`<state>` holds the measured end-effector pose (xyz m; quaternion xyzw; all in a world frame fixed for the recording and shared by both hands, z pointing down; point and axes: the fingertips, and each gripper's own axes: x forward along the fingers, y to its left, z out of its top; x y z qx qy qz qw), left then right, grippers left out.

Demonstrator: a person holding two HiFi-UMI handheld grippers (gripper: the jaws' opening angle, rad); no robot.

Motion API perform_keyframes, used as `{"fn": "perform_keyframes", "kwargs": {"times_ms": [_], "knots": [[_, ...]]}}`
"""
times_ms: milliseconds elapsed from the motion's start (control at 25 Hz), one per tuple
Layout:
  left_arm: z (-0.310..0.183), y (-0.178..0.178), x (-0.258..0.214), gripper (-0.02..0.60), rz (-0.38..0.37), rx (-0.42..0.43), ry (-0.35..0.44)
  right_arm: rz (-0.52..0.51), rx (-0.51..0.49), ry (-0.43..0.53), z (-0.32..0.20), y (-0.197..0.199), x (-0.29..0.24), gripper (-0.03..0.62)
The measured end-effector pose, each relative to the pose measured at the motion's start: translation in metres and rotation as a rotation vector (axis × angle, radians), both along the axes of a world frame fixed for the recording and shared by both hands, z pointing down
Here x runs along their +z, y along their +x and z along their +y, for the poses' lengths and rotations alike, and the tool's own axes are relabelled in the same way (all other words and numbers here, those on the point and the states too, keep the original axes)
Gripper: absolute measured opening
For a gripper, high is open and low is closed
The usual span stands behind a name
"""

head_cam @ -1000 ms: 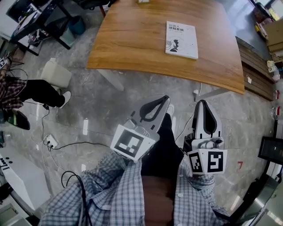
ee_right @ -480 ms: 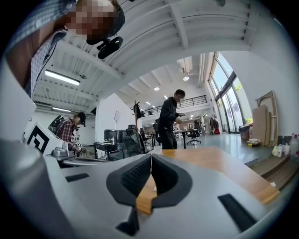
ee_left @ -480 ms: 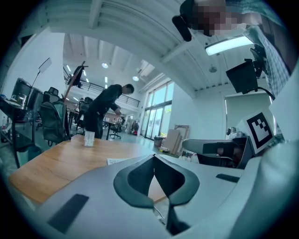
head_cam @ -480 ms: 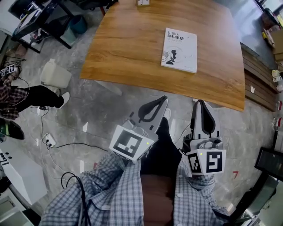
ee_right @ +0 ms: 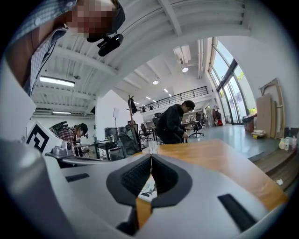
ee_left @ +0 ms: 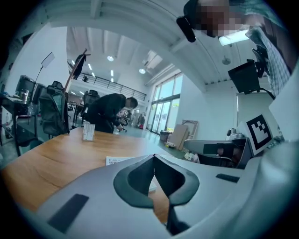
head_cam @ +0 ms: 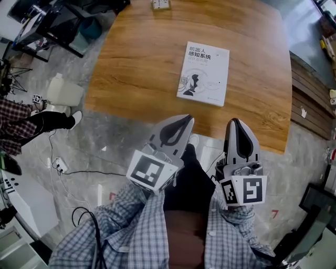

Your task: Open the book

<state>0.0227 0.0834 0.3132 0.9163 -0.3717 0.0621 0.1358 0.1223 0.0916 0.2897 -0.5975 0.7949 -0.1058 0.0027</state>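
A white closed book [head_cam: 204, 73] lies flat on the wooden table [head_cam: 136, 58], cover up, near the table's front edge. My left gripper [head_cam: 186, 120] hangs shut at that front edge, below and left of the book, holding nothing. My right gripper [head_cam: 235, 123] is shut too, just below the book's right corner, also empty. The left gripper view shows the book [ee_left: 117, 160] past the closed tips of the left gripper [ee_left: 153, 156]. In the right gripper view a strip of the book [ee_right: 148, 190] peeks between the jaws of the right gripper [ee_right: 151, 157].
A small white holder [head_cam: 160, 4] stands at the table's far edge. A seated person's legs [head_cam: 42, 118] and a white canister [head_cam: 64, 90] are on the floor at left, with cables [head_cam: 79, 171] nearby. Black desks [head_cam: 47, 26] stand at far left. Wooden planks [head_cam: 310, 105] lie at right.
The table and book have drawn nearer in the head view as I move forward. Both grippers now reach the table's front edge, still shut.
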Motion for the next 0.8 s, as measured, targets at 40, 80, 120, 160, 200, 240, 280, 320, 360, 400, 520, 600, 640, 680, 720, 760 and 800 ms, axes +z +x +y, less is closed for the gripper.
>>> {"fn": "perform_keyframes", "kwargs": {"times_ms": [40, 80, 120, 160, 200, 240, 280, 320, 360, 400, 520, 600, 640, 680, 720, 760, 800], "knots": [[-0.009, 0.005, 0.002, 0.008, 0.0, -0.009, -0.01, -0.001, -0.005, -0.005, -0.009, 0.006, 0.003, 0.02], [-0.017, 0.01, 0.005, 0.008, 0.0, -0.019, -0.021, -0.003, -0.01, -0.012, -0.017, 0.012, 0.006, 0.02], [-0.024, 0.014, 0.007, 0.008, -0.002, -0.029, -0.031, -0.007, -0.015, -0.018, -0.025, 0.018, 0.009, 0.02], [-0.031, 0.017, 0.01, 0.008, -0.005, -0.038, -0.036, -0.014, -0.022, -0.026, -0.033, 0.022, 0.012, 0.02], [-0.038, 0.02, 0.012, 0.008, -0.009, -0.046, -0.039, -0.023, -0.03, -0.034, -0.04, 0.026, 0.015, 0.02], [-0.044, 0.023, 0.015, 0.008, -0.013, -0.054, -0.041, -0.032, -0.039, -0.045, -0.047, 0.03, 0.019, 0.02], [-0.05, 0.026, 0.019, 0.008, -0.017, -0.061, -0.045, -0.038, -0.046, -0.058, -0.054, 0.034, 0.024, 0.02], [-0.057, 0.028, 0.023, 0.008, -0.023, -0.07, -0.052, -0.038, -0.053, -0.074, -0.061, 0.038, 0.031, 0.02], [-0.063, 0.029, 0.027, 0.008, -0.029, -0.078, -0.058, -0.035, -0.058, -0.093, -0.068, 0.041, 0.038, 0.02], [-0.07, 0.03, 0.03, 0.008, -0.035, -0.085, -0.064, -0.03, -0.062, -0.114, -0.074, 0.044, 0.046, 0.02], [-0.086, 0.031, 0.039, 0.008, -0.047, -0.111, -0.088, -0.035, -0.087, -0.192, -0.089, 0.05, 0.066, 0.02], [-0.092, 0.031, 0.046, 0.008, -0.051, -0.128, -0.113, -0.057, -0.117, -0.266, -0.093, 0.051, 0.081, 0.02], [-0.094, 0.031, 0.05, 0.008, -0.052, -0.133, -0.126, -0.058, -0.133, -0.303, -0.095, 0.051, 0.089, 0.02], [-0.098, 0.032, 0.054, 0.008, -0.053, -0.136, -0.137, -0.051, -0.144, -0.338, -0.097, 0.051, 0.098, 0.02], [-0.101, 0.033, 0.058, 0.008, -0.055, -0.136, -0.147, -0.041, -0.15, -0.373, -0.099, 0.051, 0.107, 0.02], [-0.104, 0.033, 0.062, 0.008, -0.059, -0.136, -0.155, -0.034, -0.151, -0.409, -0.1, 0.053, 0.116, 0.02], [-0.106, 0.034, 0.065, 0.008, -0.066, -0.133, -0.161, -0.035, -0.148, -0.445, -0.101, 0.054, 0.125, 0.02]]}}
